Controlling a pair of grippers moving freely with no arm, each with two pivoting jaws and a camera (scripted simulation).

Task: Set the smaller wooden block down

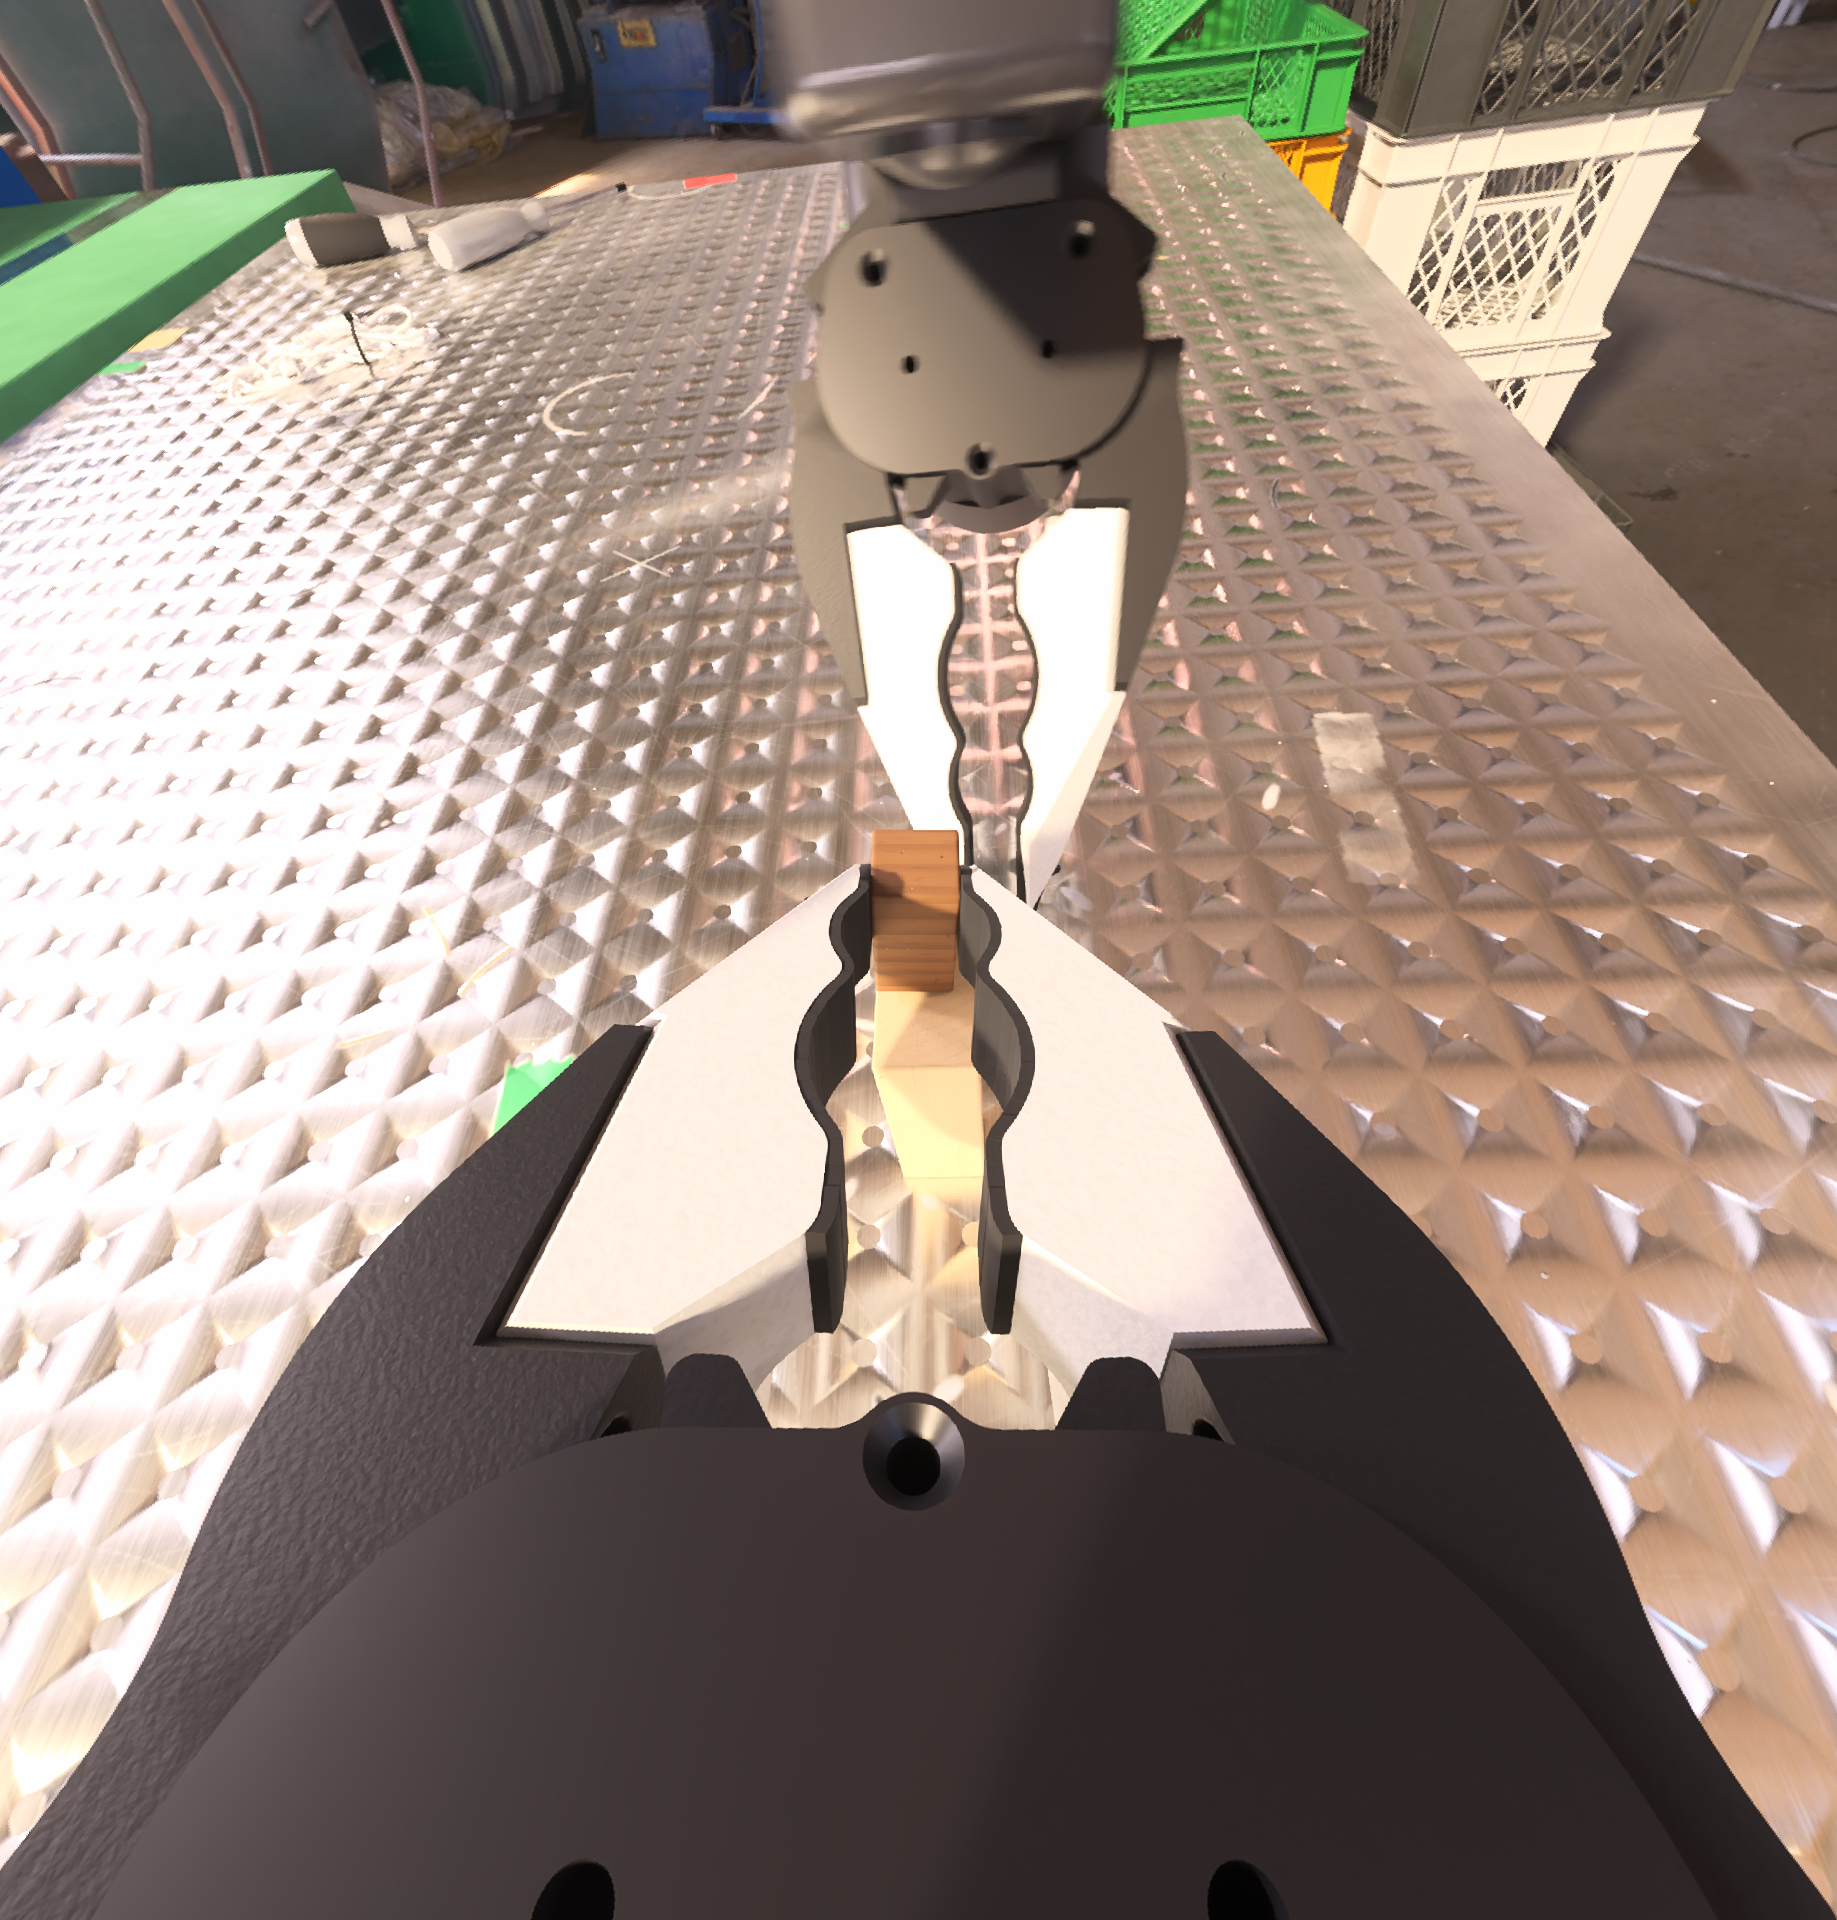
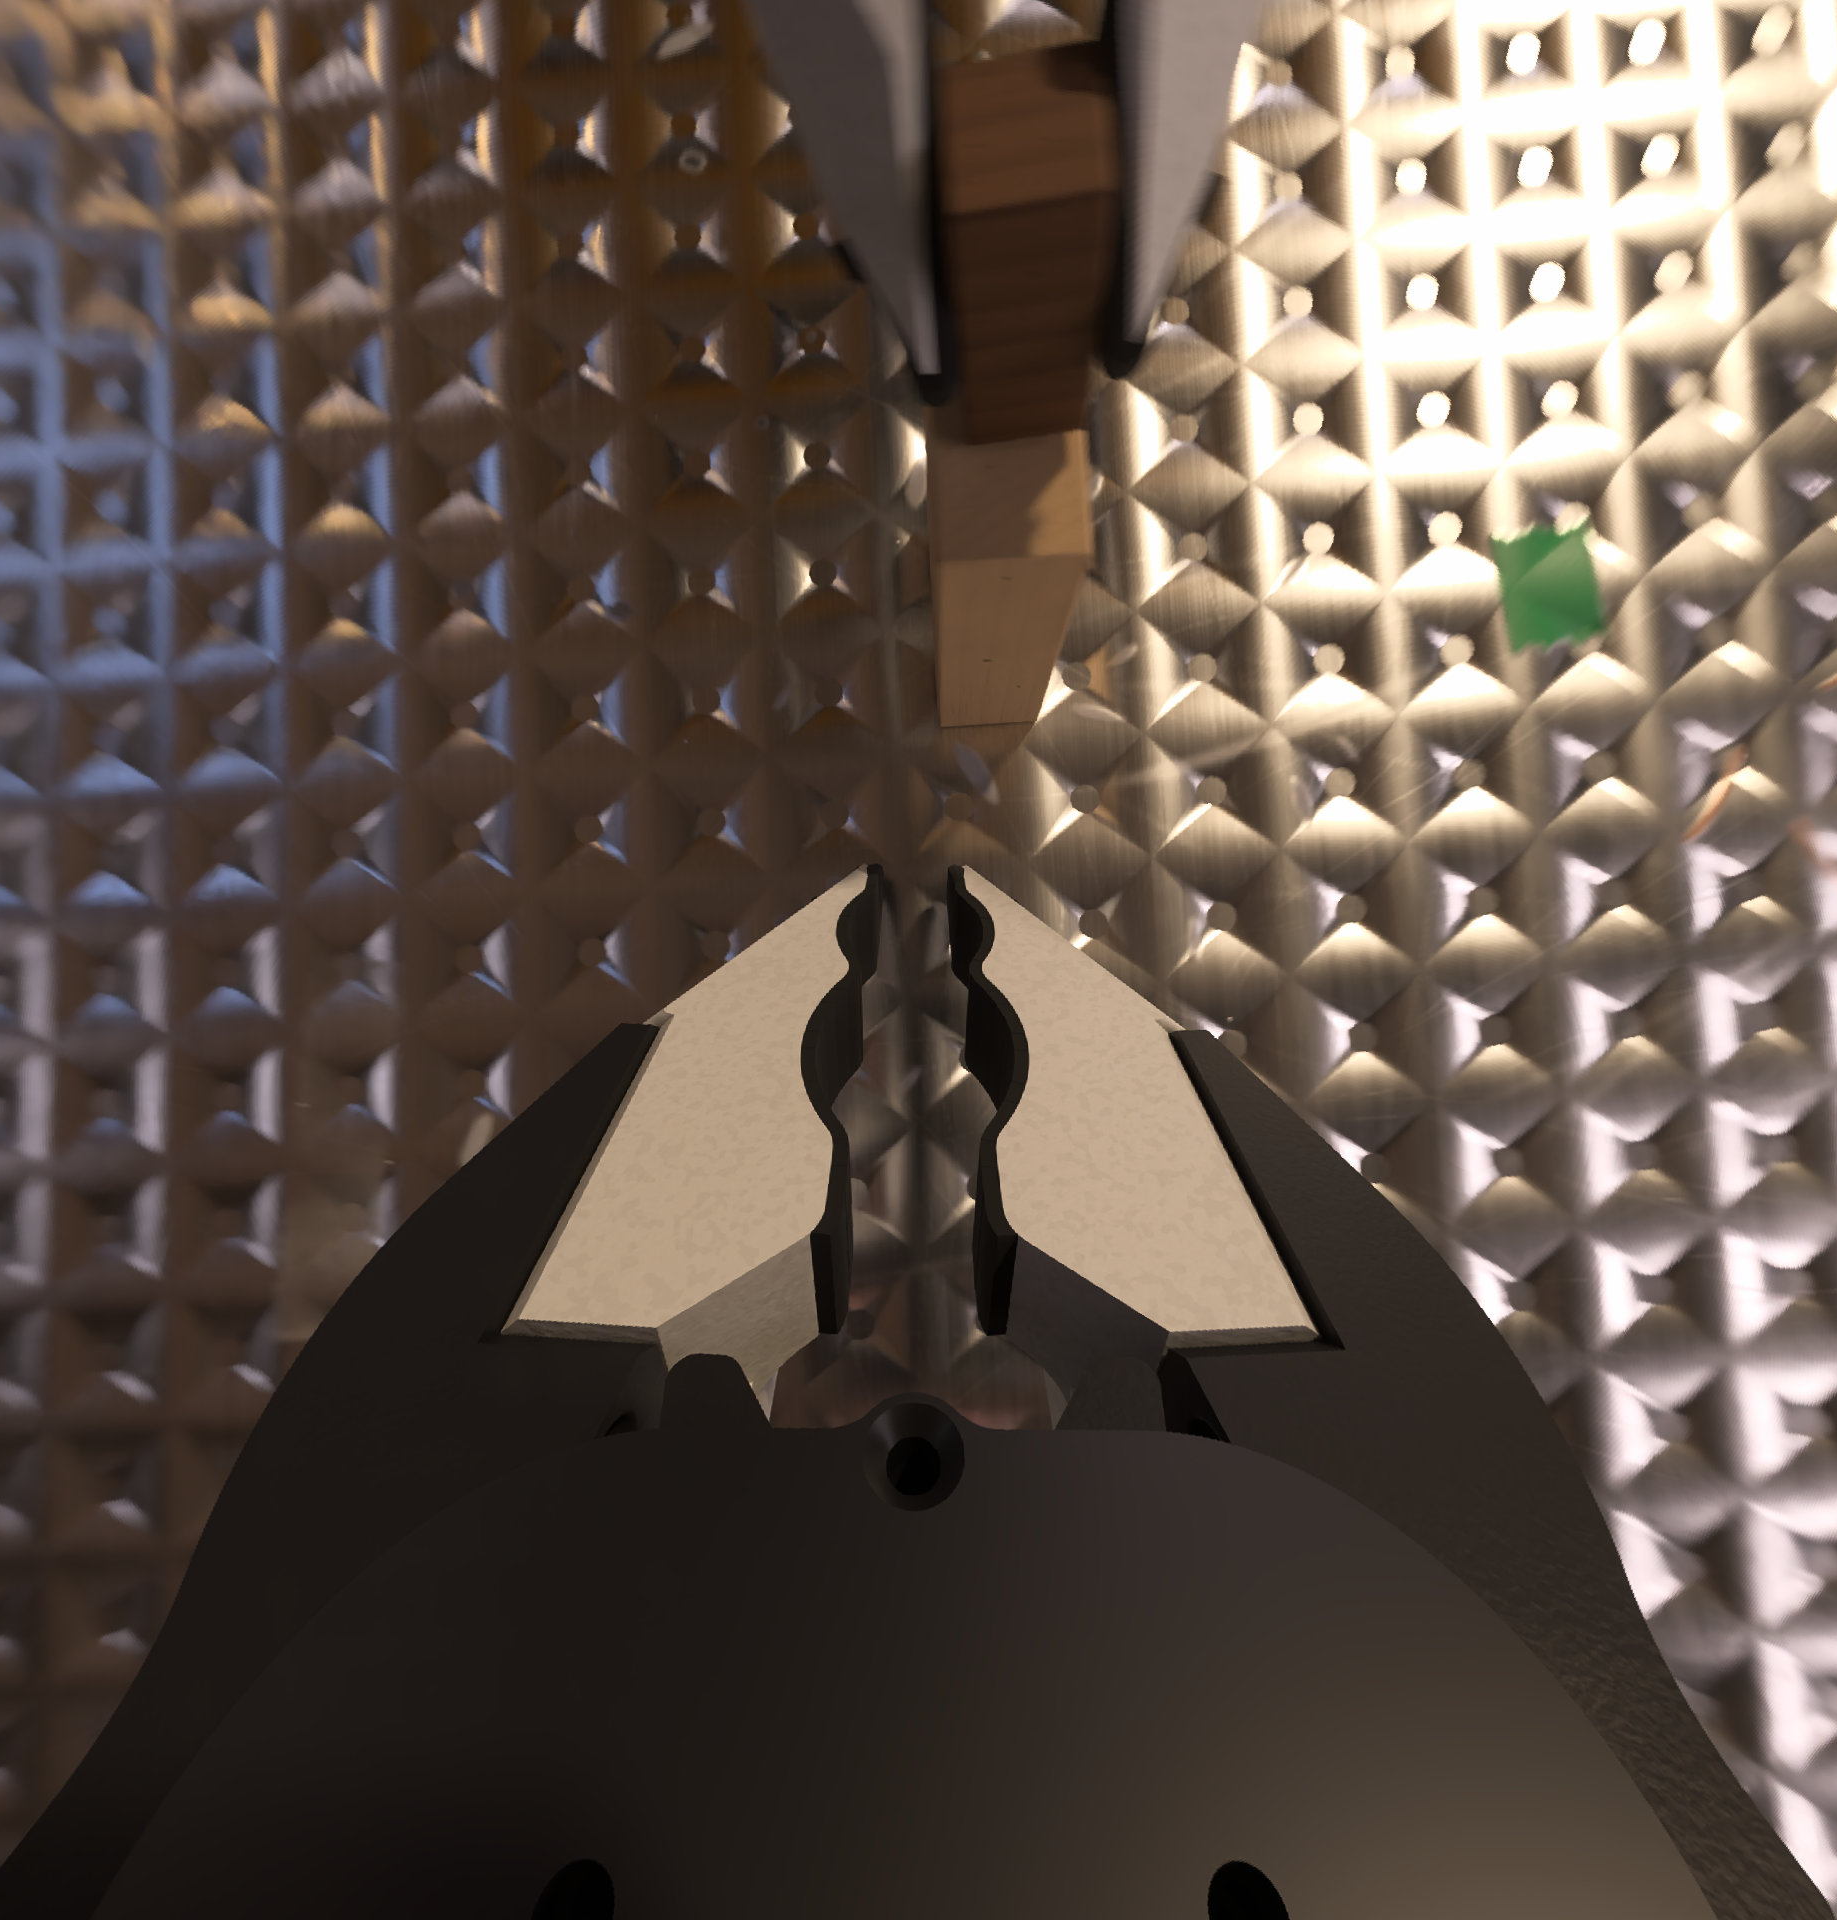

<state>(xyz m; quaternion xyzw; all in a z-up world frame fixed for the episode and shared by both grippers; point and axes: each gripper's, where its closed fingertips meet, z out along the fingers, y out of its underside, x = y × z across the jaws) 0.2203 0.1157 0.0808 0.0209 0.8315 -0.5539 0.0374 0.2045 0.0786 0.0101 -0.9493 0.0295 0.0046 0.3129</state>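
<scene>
My left gripper point(image 1: 914, 883) is shut on a small dark brown wooden block point(image 1: 912, 920), held at its fingertips over the studded metal table point(image 1: 374, 727). A longer pale wooden block point(image 1: 929, 1086) lies just beneath it, and I cannot tell if the two touch. My right gripper point(image 2: 914, 873) is empty, its jaws a narrow gap apart, and it points down at the table. In the left wrist view it point(image 1: 997, 842) hangs just beyond the brown block. The right wrist view shows the left gripper point(image 2: 1023, 374) on the brown block point(image 2: 1018, 260) and the pale block point(image 2: 1007, 623).
A green board point(image 1: 114, 281) lies at the far left and two pale cylinders point(image 1: 415, 234) lie at the back. Stacked crates point(image 1: 1516, 229) stand beyond the table's right edge point(image 1: 1516, 499). A green tape scrap point(image 2: 1548, 592) sticks to the table.
</scene>
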